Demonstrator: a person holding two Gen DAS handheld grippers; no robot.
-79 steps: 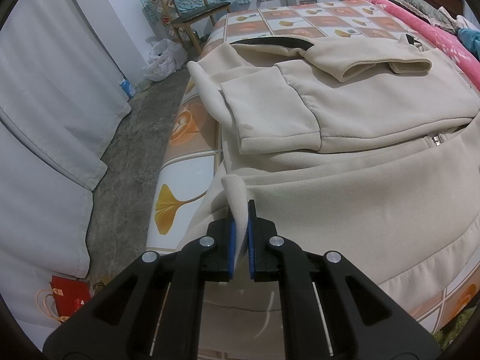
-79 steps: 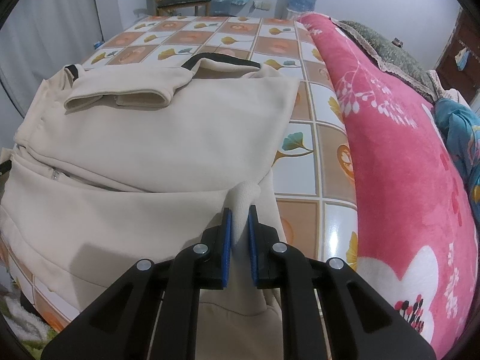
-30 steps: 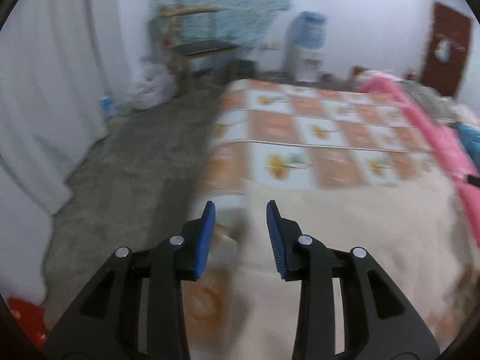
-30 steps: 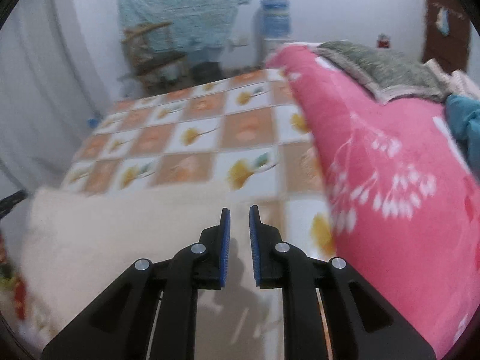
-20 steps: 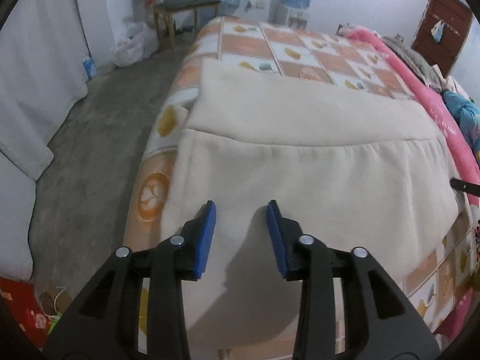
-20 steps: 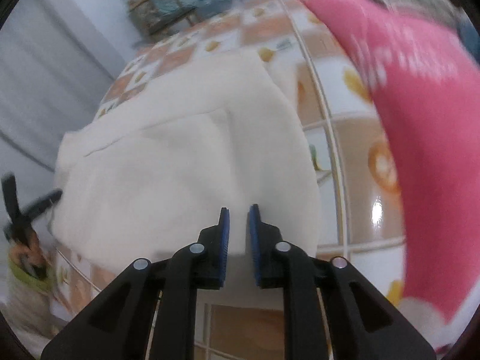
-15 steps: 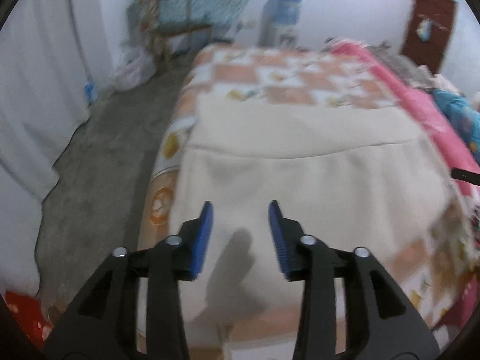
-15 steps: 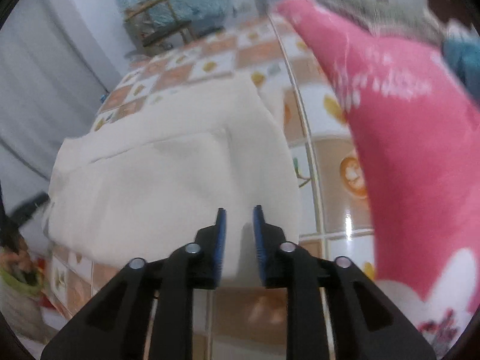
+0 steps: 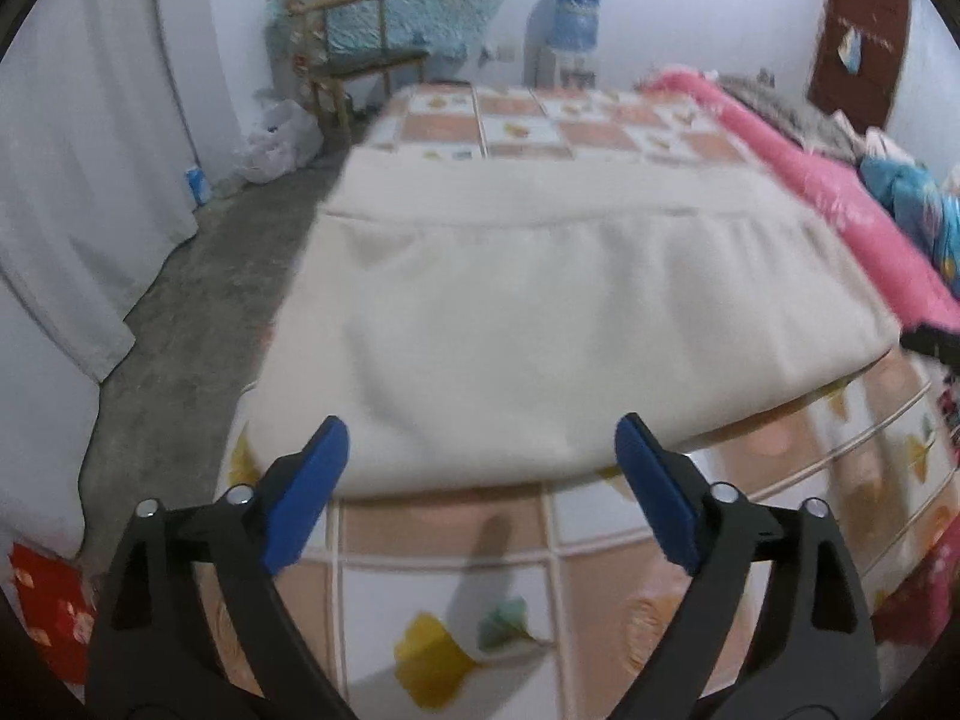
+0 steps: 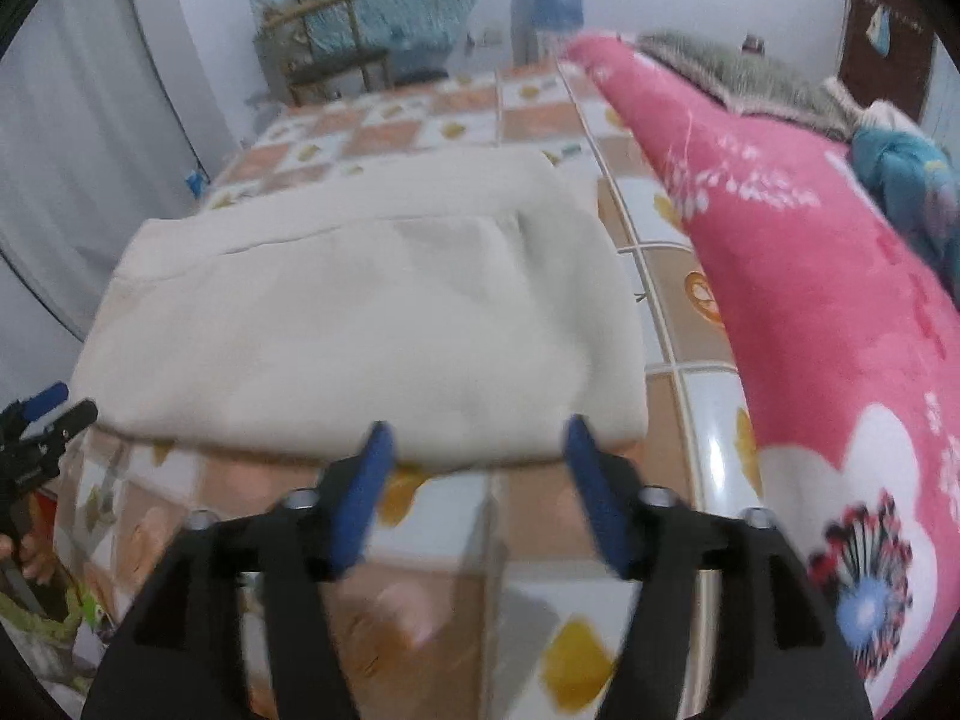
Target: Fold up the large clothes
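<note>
Two grippers over a bed, both empty. Left gripper [image 9: 480,462]: blue pads spreading wide, nothing between them, poised just short of the near edge of the folded cream garment [image 9: 540,324]. Right gripper [image 10: 477,468]: jaws likewise opening, bare, held just off the same near edge toward the garment's right corner. Garment lying flat as a broad folded rectangle on the checkered leaf-print bedsheet [image 9: 450,600], one long seam running across its far part, near fold rounded and thick. Touched by neither gripper. Pink floral blanket [image 10: 810,276] heaped along the right side of the bed, close beside the garment's right end but apart from it, with a strip of sheet between. Blue bundled cloth [image 10: 906,180] further right on the blanket.

Little by way of containers: white plastic bag [image 9: 282,138] on the grey floor beside the wooden chair [image 9: 348,54], contents not discernible; blue water bottle [image 9: 573,15] seated atop a dispenser at the far wall, fill level not readable. Red patterned bag [image 9: 48,612] at the lower left floor edge, contents hidden. White curtain [image 9: 78,180] along the left.
</note>
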